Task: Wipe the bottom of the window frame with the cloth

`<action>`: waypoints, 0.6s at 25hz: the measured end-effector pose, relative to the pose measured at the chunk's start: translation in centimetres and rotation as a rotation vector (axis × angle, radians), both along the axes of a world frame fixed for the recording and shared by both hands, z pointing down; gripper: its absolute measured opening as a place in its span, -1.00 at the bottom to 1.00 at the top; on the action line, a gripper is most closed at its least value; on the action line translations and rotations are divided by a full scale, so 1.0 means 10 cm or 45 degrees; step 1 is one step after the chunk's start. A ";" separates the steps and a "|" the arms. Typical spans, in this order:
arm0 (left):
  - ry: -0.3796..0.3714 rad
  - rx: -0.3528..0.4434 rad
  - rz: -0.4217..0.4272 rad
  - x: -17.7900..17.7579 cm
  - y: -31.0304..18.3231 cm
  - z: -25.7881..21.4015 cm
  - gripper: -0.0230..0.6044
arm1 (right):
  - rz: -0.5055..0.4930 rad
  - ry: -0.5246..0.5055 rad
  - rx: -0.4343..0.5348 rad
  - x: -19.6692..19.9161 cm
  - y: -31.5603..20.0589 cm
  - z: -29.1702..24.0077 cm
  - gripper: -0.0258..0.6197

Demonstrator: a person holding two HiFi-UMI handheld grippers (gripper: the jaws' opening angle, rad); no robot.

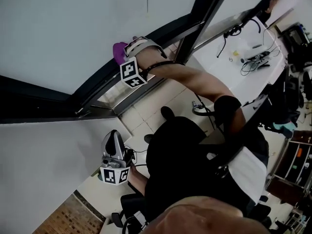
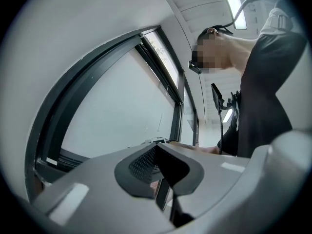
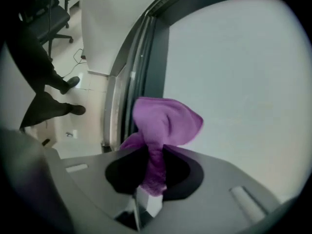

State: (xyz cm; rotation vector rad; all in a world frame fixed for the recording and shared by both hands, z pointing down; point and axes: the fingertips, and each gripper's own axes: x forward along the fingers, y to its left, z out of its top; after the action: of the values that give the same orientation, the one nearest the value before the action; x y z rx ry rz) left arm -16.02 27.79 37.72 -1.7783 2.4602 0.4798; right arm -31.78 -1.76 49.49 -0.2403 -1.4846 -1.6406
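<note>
A purple cloth (image 1: 118, 51) is pressed against the dark window frame (image 1: 97, 84), which runs diagonally across the head view. My right gripper (image 1: 127, 51) is shut on it. In the right gripper view the cloth (image 3: 165, 121) bulges out past the jaws, its tail pinched between them, with the frame rail (image 3: 139, 77) just left of it and pale glass to the right. My left gripper (image 1: 113, 134) hangs low by the person's body, away from the window, pointing upward. Seen from the left gripper view, its fingers (image 2: 141, 164) are shut with nothing between them.
A white desk (image 1: 246, 38) with cables stands at the upper right. An office chair (image 3: 51, 13) stands behind on the tiled floor (image 1: 146, 108). The person's shoe (image 1: 167, 112) rests below the window. A wooden floor patch (image 1: 68, 217) shows at the bottom left.
</note>
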 end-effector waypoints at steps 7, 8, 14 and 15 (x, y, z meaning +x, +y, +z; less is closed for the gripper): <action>-0.012 -0.011 0.067 0.15 -0.31 0.02 -0.92 | -0.173 0.144 0.003 0.23 0.09 0.17 -0.72; -0.002 -0.017 0.076 0.19 -0.34 0.04 -0.92 | -0.193 0.181 -0.017 0.44 0.17 0.19 -0.72; -0.028 0.001 0.196 0.14 -0.69 0.17 -0.92 | -0.155 0.290 -0.390 1.74 0.08 0.11 -0.72; -0.026 -0.013 0.194 0.09 -0.72 0.14 -0.92 | -0.114 0.168 -0.598 1.67 0.04 -0.14 -0.71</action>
State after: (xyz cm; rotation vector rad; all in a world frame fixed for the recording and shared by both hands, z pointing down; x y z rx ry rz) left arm -15.09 20.55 39.08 -1.9739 2.3291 0.4578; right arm -15.12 -1.38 48.05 -0.6687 -1.7596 -1.2939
